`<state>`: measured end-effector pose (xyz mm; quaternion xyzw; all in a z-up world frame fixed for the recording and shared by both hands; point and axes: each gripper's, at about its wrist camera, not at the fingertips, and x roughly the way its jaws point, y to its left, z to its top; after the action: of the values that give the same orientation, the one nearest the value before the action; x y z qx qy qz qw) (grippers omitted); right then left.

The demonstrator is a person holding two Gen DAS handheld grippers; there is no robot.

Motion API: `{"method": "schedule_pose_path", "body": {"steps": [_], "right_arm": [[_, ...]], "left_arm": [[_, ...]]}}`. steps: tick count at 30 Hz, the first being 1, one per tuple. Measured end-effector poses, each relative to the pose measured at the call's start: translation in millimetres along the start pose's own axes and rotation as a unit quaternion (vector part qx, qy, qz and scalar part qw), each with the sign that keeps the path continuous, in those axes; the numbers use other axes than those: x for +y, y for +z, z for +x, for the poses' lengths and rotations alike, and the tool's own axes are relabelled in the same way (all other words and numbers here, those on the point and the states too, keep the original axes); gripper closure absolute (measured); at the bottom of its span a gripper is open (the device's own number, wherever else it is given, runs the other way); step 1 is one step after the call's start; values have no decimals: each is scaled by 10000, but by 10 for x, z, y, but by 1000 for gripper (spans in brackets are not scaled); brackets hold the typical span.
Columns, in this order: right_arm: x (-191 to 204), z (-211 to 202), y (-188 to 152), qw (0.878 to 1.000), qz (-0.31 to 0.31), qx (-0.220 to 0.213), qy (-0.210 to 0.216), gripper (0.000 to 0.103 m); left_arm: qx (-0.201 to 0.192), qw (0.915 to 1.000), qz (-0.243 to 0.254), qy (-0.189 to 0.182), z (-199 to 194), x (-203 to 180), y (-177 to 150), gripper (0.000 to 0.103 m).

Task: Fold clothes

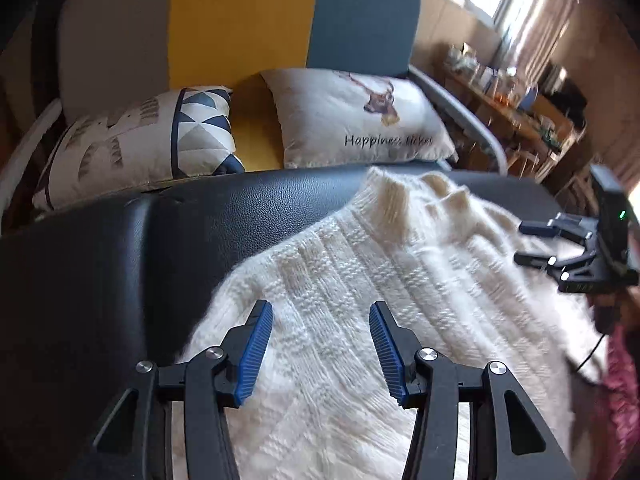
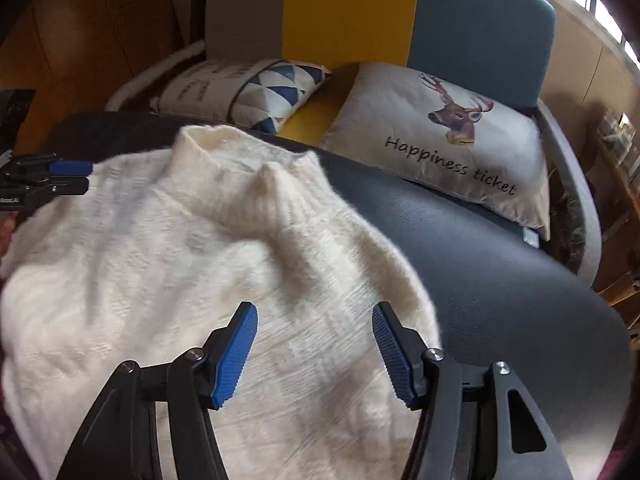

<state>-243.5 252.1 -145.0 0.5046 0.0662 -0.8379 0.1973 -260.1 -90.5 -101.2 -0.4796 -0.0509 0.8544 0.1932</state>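
Cream knitted sweater (image 1: 360, 280) spread on black padded surface (image 1: 200, 216), ribbed collar (image 2: 276, 184) toward far edge, near cushions. Knit rumpled around collar; near part lying flatter. Not yet folded, by appearance.

Left gripper (image 1: 320, 354) above sweater's left portion, jaws spread, nothing between blue pads (image 1: 256, 352). Right gripper (image 2: 314, 354) above sweater's right portion near its edge, jaws likewise spread, nothing pinched. No contact with fabric evident from either view.

Step in hand, as judged: taking hold of garment at two points for a fold. Recommended: lower each gripper onto fabric edge, not mid-panel; pinch one layer only; take both holds level with each other so fold line runs straight. Smooth bunching at collar before folding. Risk: fluffy knit snagging on ribbed pads, or thick fabric slipping from a shallow bite.

Deer cushion (image 2: 440, 148) and triangle-patterned cushion (image 2: 256, 92) behind surface, well apart from work.
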Motion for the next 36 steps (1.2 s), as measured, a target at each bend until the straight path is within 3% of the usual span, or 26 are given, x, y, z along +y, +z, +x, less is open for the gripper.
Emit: {"method": "schedule_pose_path", "body": {"steps": [4, 8, 10, 14, 16, 18, 19, 21, 25, 26, 30, 33, 36], "right_arm": [[110, -328, -466, 9991, 165, 155, 362, 43], [150, -503, -910, 9980, 393, 314, 382, 42], [165, -504, -1085, 9979, 463, 399, 198, 42], [125, -388, -1289, 9942, 376, 615, -797, 42], [59, -368, -1343, 9897, 388, 580, -1246, 43], [-114, -410, -1374, 9858, 807, 525, -1375, 40], [-189, -465, -1398, 9850, 1101, 470, -1245, 40], [-182, -680, -1469, 9884, 1382, 125, -623, 40], [267, -921, -1637, 9939, 875, 153, 648, 40], [398, -934, -1669, 9944, 722, 185, 744, 40], [853, -824, -1698, 9964, 266, 289, 754, 40], [1090, -560, -1686, 9977, -59, 573, 363, 39], [1258, -482, -1709, 9980, -289, 559, -10, 37]], "left_arm": [[-276, 9939, -656, -847, -642, 155, -421, 44], [-212, 9898, -718, -1211, -982, 102, -1020, 42], [-68, 9896, -668, -1271, -1038, -22, -1310, 41], [177, 9870, -813, -1372, -983, -193, -1749, 41], [279, 9895, -824, -1153, -896, -261, -1871, 43], [409, 9919, -741, -945, -811, -338, -1976, 48], [473, 9929, -700, -841, -768, -377, -2029, 48], [462, 9887, -957, -1054, -815, -357, -2069, 47], [321, 9821, -1326, -1295, -959, -279, -2162, 45], [311, 9817, -1333, -1321, -979, -299, -2189, 44], [329, 9817, -1293, -1361, -1016, -415, -2281, 39], [349, 9842, -1195, -1260, -1003, -531, -2333, 35], [316, 9885, -1032, -1064, -991, -629, -2352, 30]]}}
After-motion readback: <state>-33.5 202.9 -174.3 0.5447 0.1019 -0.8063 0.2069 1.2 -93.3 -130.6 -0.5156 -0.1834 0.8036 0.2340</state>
